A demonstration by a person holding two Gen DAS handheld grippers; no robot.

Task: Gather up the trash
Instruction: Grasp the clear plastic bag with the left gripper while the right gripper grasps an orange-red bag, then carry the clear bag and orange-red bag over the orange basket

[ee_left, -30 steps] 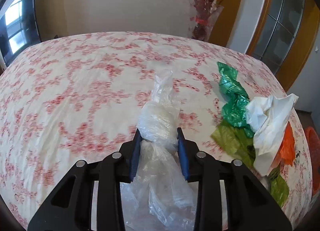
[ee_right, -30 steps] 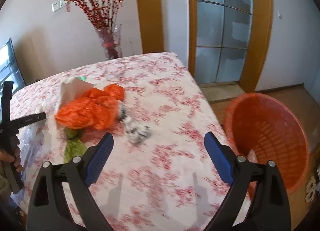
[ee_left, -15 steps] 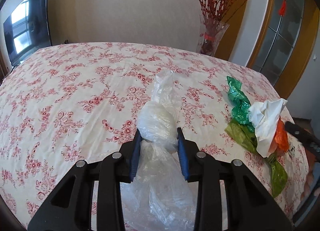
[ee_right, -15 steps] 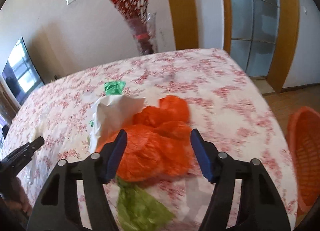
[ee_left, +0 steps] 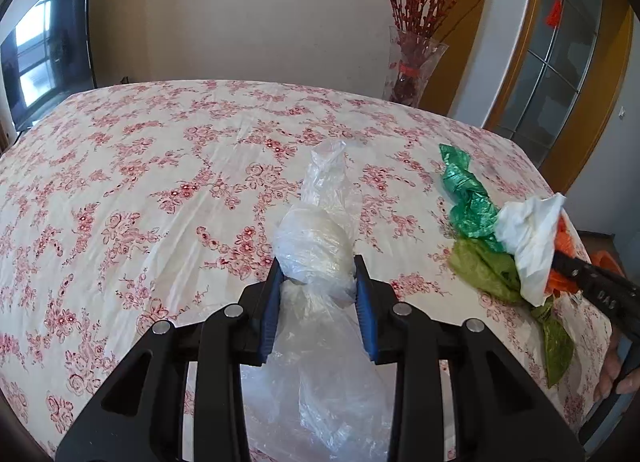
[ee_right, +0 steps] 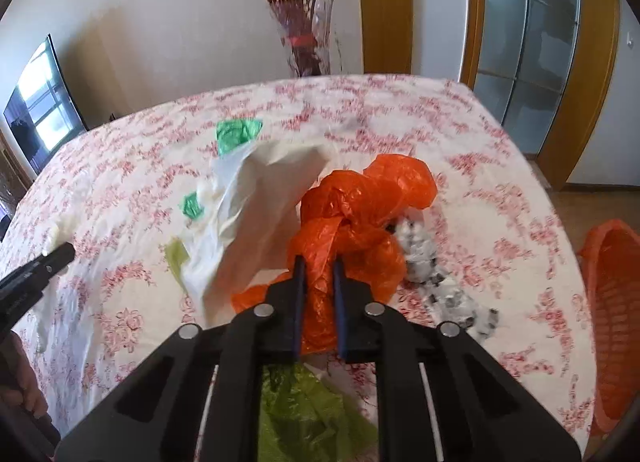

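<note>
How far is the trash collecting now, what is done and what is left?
No trash shows in the visible part of the orange basket. In hand: the left gripper clamps a clear bag, the right gripper an orange bag. On the table: white paper, green bags, a speckled scrap.

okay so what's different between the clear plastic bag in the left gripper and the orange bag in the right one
The clear bag is see-through with a pale round lump knotted inside; the orange bag is opaque and bright. The clear bag lies alone on the tablecloth, while the orange bag sits in a pile, touching a white bag. The left gripper pinches wider than the right gripper. Both are crumpled plastic, each clamped in a gripper.
</note>
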